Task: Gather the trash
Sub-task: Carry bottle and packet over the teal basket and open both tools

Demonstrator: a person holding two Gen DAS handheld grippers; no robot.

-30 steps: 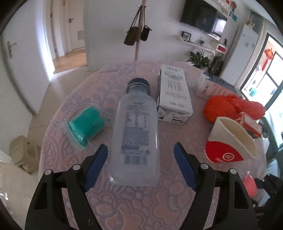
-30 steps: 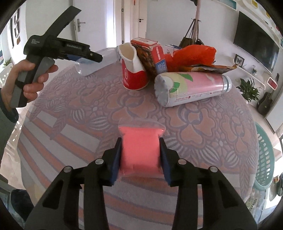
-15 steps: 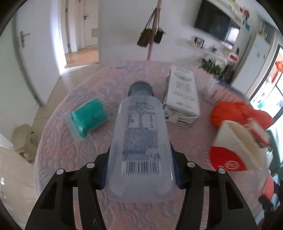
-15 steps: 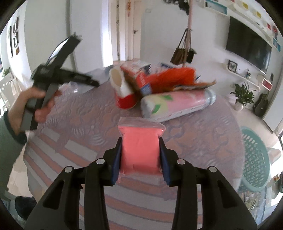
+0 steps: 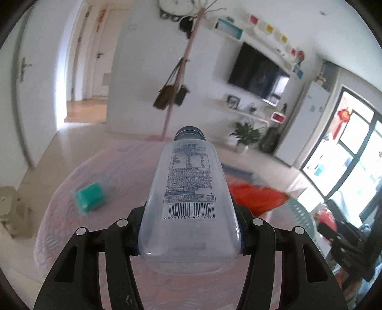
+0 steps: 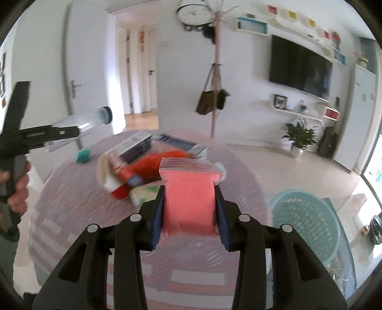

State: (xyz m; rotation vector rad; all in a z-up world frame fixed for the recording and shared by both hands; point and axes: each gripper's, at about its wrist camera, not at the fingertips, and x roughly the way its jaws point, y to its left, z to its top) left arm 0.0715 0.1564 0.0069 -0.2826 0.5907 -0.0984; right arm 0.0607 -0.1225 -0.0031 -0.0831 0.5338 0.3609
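Left tongs [image 5: 189, 235] clamped on clear plastic bottle [image 5: 189, 202] near its base, lifted clear of desk [image 5: 133, 162]; likely light, slick, easily crushed. Right tongs [image 6: 189, 214] closed on soft pink bag [image 6: 189, 190], best pinched mid-body. Beyond, leftover litter heap [image 6: 143, 167]; farther right, teal basket [image 6: 308, 214] on floor.

White walls, wall-mounted television [image 6: 300, 69], round wall clock [image 6: 194, 12], coat stand [image 6: 216, 71] with hanging bags, potted plant [image 6: 299, 137], pale tiled floor [image 6: 274, 162], bright balcony door [image 5: 353, 145].
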